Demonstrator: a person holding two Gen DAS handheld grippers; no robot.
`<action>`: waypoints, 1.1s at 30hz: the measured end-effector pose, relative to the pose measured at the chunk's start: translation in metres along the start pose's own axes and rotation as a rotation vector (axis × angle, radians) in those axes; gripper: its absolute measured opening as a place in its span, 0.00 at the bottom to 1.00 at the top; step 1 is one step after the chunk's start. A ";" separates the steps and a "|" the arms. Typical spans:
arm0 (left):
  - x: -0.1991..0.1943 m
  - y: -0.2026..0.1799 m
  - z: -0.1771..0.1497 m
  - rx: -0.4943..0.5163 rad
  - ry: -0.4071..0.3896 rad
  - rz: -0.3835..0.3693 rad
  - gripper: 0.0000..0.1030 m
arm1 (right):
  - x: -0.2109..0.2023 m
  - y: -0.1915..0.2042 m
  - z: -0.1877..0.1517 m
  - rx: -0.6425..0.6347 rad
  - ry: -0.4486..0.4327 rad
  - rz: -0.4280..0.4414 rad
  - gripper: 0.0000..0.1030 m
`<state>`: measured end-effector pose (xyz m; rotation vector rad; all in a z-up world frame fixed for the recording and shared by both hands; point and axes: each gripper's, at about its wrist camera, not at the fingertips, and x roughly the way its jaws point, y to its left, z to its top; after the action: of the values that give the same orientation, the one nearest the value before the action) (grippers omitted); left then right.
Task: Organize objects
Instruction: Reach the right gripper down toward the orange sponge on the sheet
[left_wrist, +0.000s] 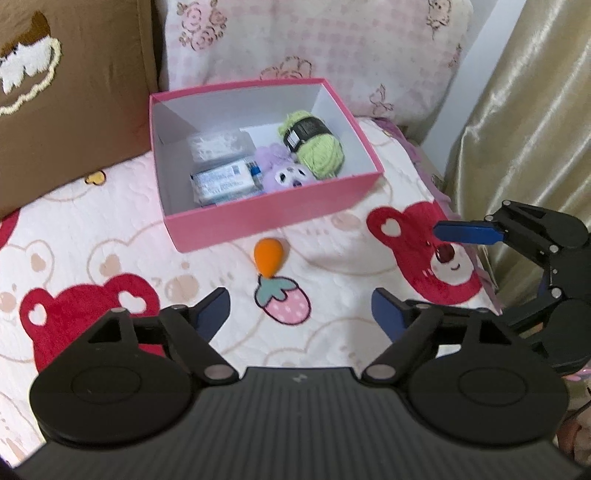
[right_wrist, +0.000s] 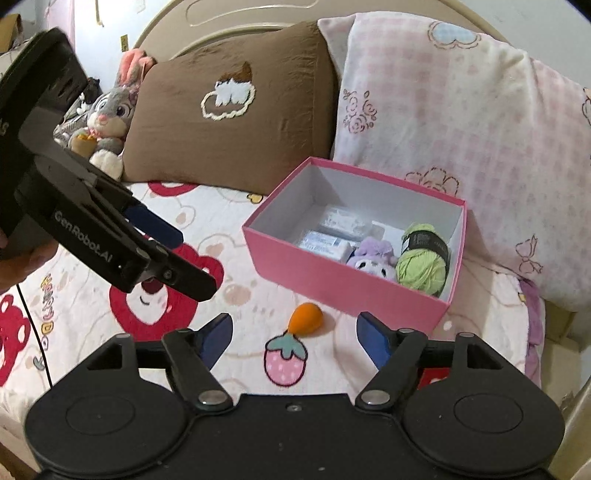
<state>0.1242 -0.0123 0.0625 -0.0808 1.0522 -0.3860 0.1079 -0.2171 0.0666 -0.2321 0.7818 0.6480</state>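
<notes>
Box (left_wrist: 258, 218) near wall hiding packets (left_wrist: 225, 181), toy (left_wrist: 284, 177) half hidden

Home bedroom: bed w/ headboard (right_wrist: 229, 22), pillows (right_wrist: 236, 110), plush bunny (right_wrist: 109, 110), bear-print quilt (left_wrist: 110, 251).

A bed (right_wrist: 110, 314) is filling most of the scene, and a quilted cover with red bears and a pink strawberry is lying over it. At the far end a beige headboard (right_wrist: 229, 14) is rising. A brown pillow (right_wrist: 229, 147) and a pink checked pillow (right_wrist: 461, 140) are leaning against it, side by side. A grey plush rabbit (right_wrist: 109, 122) is sitting at the far left, beside the brown pillow. On the right a shiny golden curtain (left_wrist: 524, 122) is hanging. Soft, even light is falling on everything.
</notes>
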 end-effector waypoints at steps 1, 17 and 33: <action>0.002 0.000 -0.002 -0.005 0.004 -0.008 0.87 | 0.000 0.001 -0.004 0.003 0.002 0.006 0.77; 0.053 0.017 -0.043 -0.032 0.004 0.005 0.94 | 0.047 0.016 -0.058 -0.031 -0.058 0.039 0.82; 0.108 0.042 -0.059 -0.076 -0.158 0.024 0.94 | 0.120 0.021 -0.080 -0.153 -0.136 -0.007 0.82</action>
<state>0.1322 -0.0039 -0.0671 -0.1643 0.9110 -0.3127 0.1121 -0.1795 -0.0746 -0.3269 0.6011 0.7109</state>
